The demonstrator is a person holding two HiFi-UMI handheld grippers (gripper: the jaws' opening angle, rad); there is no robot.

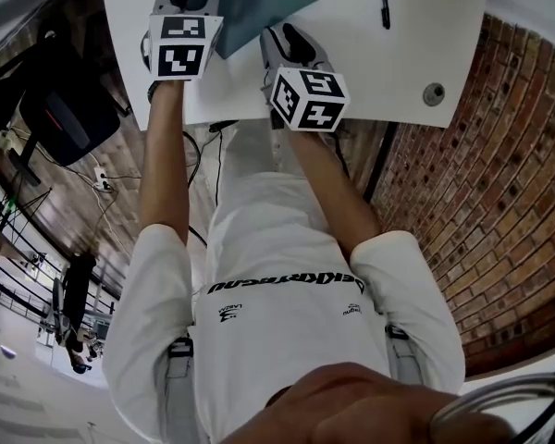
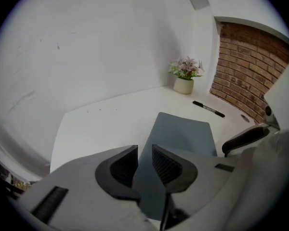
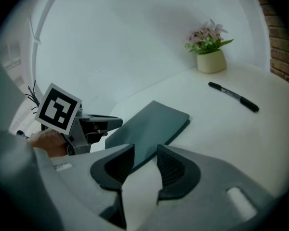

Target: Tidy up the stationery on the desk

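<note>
My left gripper (image 2: 144, 153) was clamped on the notebook (image 2: 183, 131); my right gripper (image 3: 144, 153) stood open, empty. It looked light and stiff, best gripped by an edge.

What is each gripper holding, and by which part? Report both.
The left gripper is clamped on the dark notebook at its near edge. The right gripper holds nothing: its jaws stand open above the desk.
</note>
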